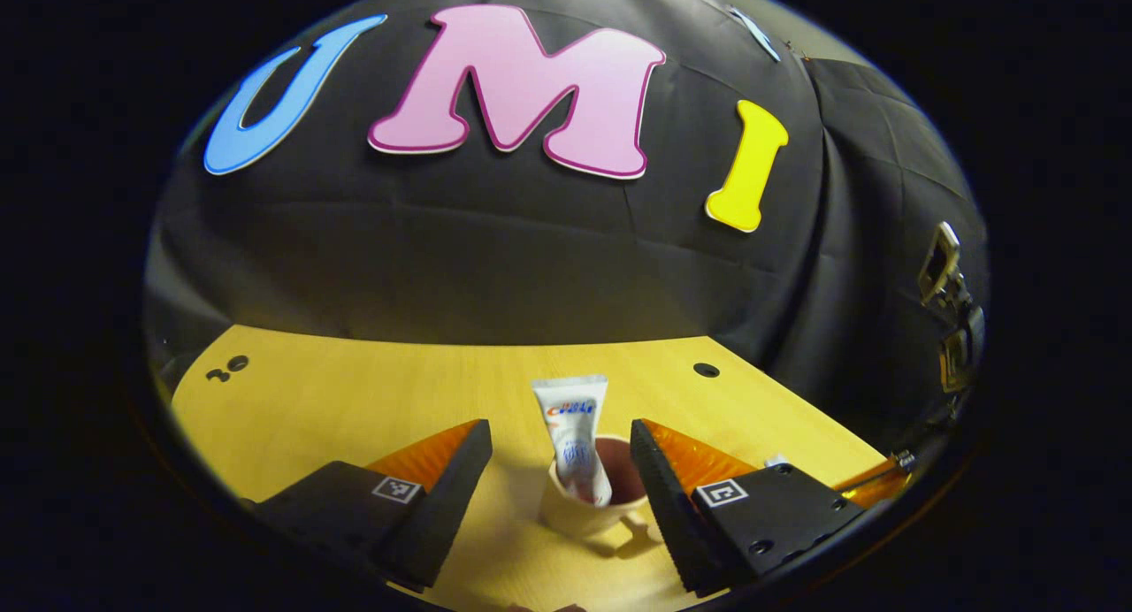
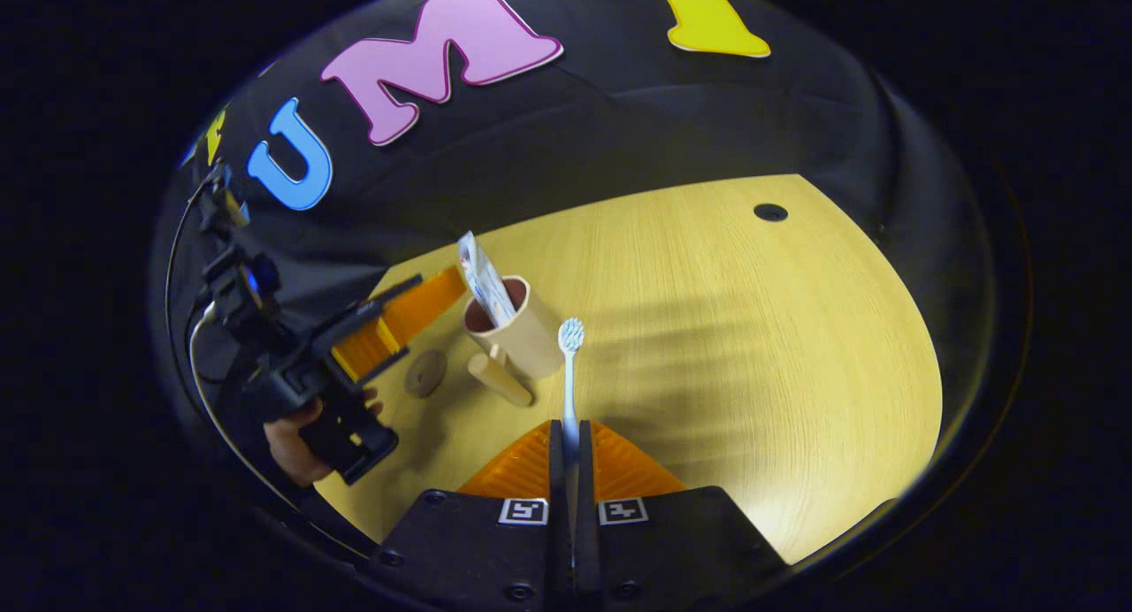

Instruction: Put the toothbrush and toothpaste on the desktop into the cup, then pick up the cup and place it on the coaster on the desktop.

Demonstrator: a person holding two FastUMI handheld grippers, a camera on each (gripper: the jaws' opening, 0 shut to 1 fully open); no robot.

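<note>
The right gripper (image 2: pixel 567 435) was clamped on the toothbrush (image 2: pixel 569 378), its two fingers pressed together on the lower handle, so that the thin shaft stood out ahead with the bristle head uppermost, just beside the cup (image 2: pixel 517 329) on its right side. The brush looked light and stiff, a slim plastic stick, probably smooth enough to swivel in a narrow grip; holding it low on the handle as here left the long end free to go into the cup, though it might tip if the hold slackened.

The left gripper (image 1: pixel 561 470) stood wide open with nothing between its fingers, the cup in the gap ahead of them and neither finger touching it. In the right gripper view a hand (image 2: pixel 296 439) held that gripper at the near left of the desk (image 2: pixel 752 347).

The cup stood upright on the desk, a pale mug with a dark inside and a handle (image 2: pixel 500 379) on its near side. The toothpaste (image 1: pixel 575 439) already stood in it, leaning on the rim, crimped end up; a soft tube, light, likely to shift when the cup is lifted. The cup itself looked rigid and easy to grasp across the wall or by the handle.

The coaster (image 2: pixel 425 372), a small brown disc, lay bare on the desk just left of the cup.
</note>
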